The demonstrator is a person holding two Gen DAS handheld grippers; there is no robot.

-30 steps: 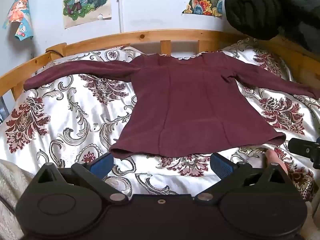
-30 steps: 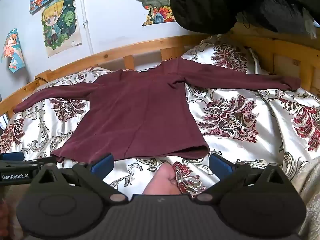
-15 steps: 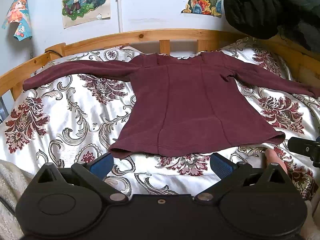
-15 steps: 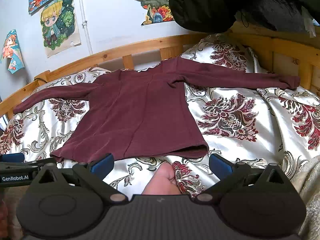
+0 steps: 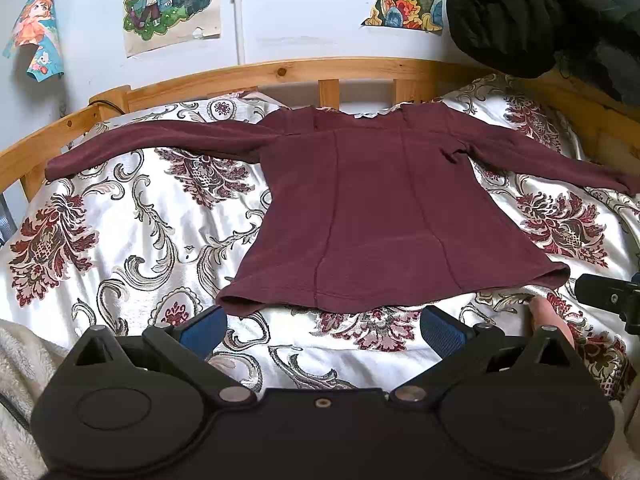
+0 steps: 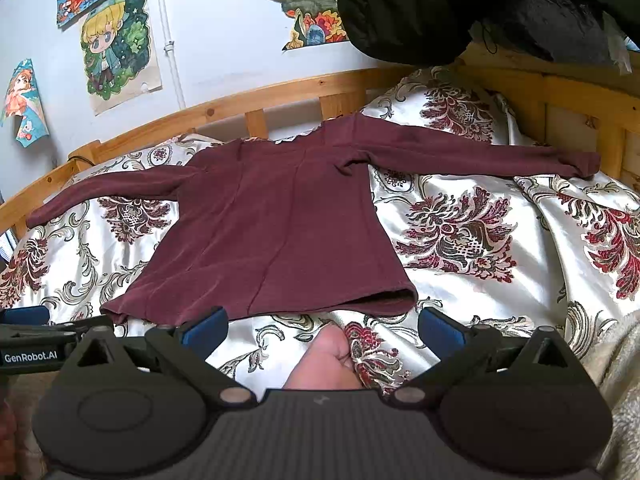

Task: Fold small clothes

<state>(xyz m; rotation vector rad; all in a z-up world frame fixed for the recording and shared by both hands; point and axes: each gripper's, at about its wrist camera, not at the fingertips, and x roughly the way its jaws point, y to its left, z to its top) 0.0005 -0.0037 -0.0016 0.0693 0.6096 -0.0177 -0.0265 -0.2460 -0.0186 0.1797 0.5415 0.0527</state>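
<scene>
A maroon long-sleeved top [image 5: 376, 208] lies flat on the patterned bedspread [image 5: 132, 236], both sleeves spread out sideways, hem toward me. It also shows in the right wrist view [image 6: 276, 232]. My left gripper [image 5: 322, 330] is open and empty, just short of the hem near its left corner. My right gripper [image 6: 322, 330] is open and empty, just short of the hem near its right corner. A bare thumb [image 6: 328, 356] shows between the right gripper's blue-padded fingers.
A wooden bed rail [image 5: 280, 74] runs behind the top and along the right side [image 6: 560, 92]. A black padded jacket [image 5: 552, 12] hangs at the upper right. Posters [image 5: 172, 0] are on the wall. A fleecy blanket [image 5: 16, 360] lies at the near left edge.
Both grippers have crept slightly forward toward the hem. The top has not moved.
</scene>
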